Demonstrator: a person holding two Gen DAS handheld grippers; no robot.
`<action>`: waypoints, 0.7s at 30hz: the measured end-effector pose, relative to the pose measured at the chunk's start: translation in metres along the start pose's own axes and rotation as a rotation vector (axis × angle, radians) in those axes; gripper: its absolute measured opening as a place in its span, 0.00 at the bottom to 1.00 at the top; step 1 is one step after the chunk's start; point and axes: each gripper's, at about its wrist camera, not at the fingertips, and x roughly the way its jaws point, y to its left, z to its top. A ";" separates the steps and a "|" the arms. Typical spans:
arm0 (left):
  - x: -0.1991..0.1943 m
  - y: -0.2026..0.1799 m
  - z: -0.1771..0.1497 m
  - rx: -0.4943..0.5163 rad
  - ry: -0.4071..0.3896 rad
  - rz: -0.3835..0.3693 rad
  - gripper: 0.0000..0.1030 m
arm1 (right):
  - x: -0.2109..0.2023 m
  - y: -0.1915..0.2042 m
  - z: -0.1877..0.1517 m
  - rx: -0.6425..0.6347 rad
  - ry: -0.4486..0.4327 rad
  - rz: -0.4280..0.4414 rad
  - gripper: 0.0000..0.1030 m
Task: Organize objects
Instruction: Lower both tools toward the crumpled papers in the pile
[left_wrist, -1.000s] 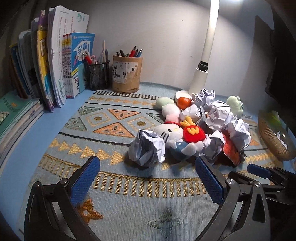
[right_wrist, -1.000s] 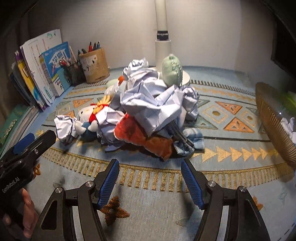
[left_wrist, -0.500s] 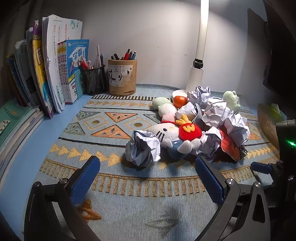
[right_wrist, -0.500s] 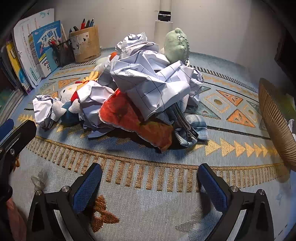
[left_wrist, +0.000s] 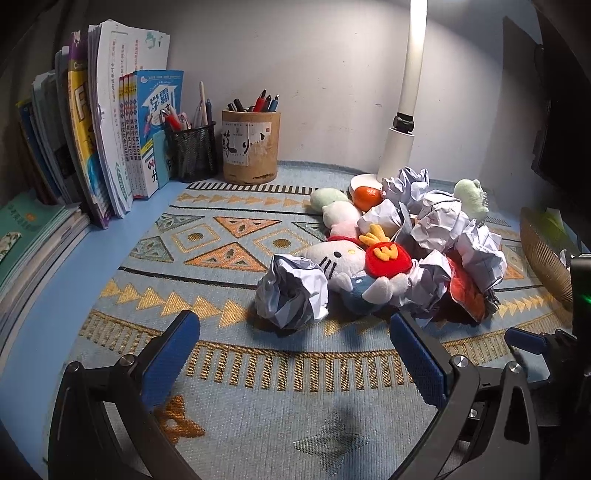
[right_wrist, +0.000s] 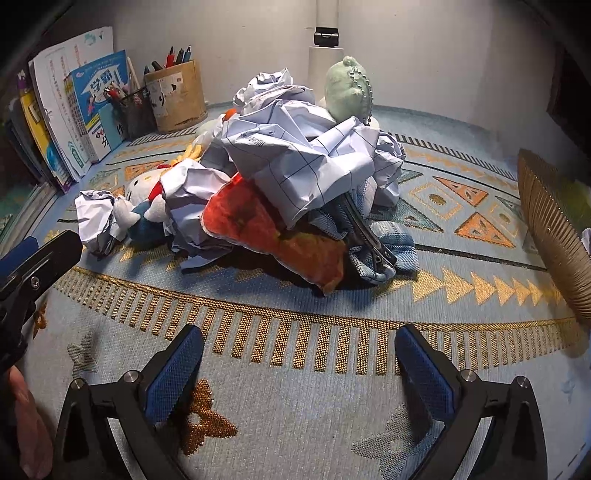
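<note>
— What's the surface?
— A patterned blue mat (left_wrist: 229, 354) spread under the claw.
— Ahead of the claw?
— A heap of crumpled paper (right_wrist: 295, 155) and plush toys (left_wrist: 347, 258). Far left ahead: books (left_wrist: 110, 140), pen holders (left_wrist: 249, 147). Right: a woven basket (right_wrist: 550, 221).

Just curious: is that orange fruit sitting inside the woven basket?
No, the orange fruit lies in the pile by the lamp base, apart from the woven basket.

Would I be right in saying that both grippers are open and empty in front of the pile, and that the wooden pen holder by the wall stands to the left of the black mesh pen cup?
Not quite: the wooden pen holder stands to the right of the black mesh pen cup, as the left wrist view shows. The left gripper and right gripper are indeed open and empty before the pile.
</note>
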 end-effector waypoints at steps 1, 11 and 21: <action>0.000 0.000 0.000 0.000 0.000 0.004 0.99 | 0.000 0.000 0.000 0.000 0.000 0.000 1.00; 0.002 0.004 -0.001 -0.018 0.016 -0.002 0.99 | 0.000 0.000 0.000 0.000 0.000 0.000 1.00; 0.000 0.002 -0.001 -0.008 0.010 -0.015 0.99 | 0.000 -0.001 0.001 0.000 0.001 0.000 1.00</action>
